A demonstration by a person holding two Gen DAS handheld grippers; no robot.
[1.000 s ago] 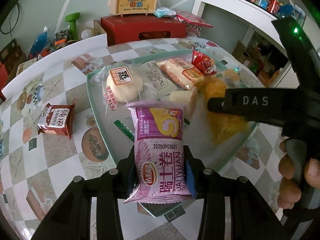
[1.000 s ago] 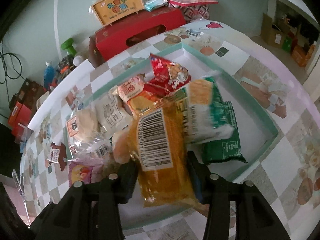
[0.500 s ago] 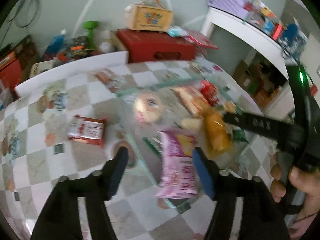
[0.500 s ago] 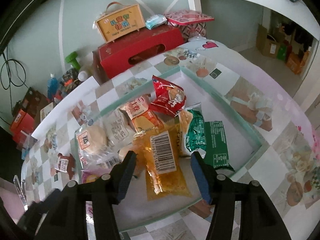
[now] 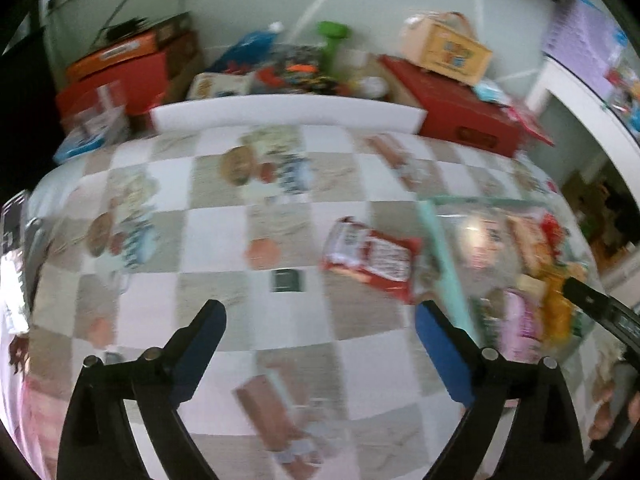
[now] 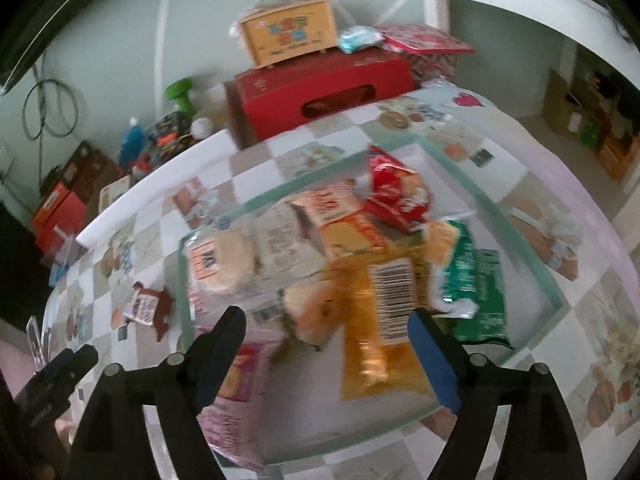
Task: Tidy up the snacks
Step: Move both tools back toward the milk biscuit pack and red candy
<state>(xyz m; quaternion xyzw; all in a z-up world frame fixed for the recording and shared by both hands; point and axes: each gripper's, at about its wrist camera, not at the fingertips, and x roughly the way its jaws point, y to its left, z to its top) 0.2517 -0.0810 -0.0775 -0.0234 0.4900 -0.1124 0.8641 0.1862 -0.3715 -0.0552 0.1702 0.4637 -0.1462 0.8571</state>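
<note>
A clear tray with a green rim (image 6: 496, 208) holds several snack packs: a yellow pack (image 6: 380, 320), a pink pack (image 6: 236, 392), a green pack (image 6: 476, 288), a red pack (image 6: 396, 196) and a round bun (image 6: 220, 264). My right gripper (image 6: 326, 330) hovers over the tray's near part, jaws opening, with nothing pinched between them. A red-and-white snack pack (image 5: 372, 256) lies alone on the checked tablecloth, left of the tray (image 5: 436, 224). My left gripper (image 5: 320, 320) hangs over the bare cloth below and left of that pack, jaws opening, nothing between them.
A red box (image 6: 320, 92) with a yellow carry box (image 6: 288, 32) on top stands behind the table. Boxes, a blue bottle (image 6: 130, 142) and a green dumbbell (image 6: 180, 94) crowd the floor at the back left. A white shelf unit (image 6: 520, 4) stands to the right.
My left gripper let go of the pink pack into the tray and swung left over the cloth. My right gripper released the yellow pack and lifted slightly, jaws spreading.
</note>
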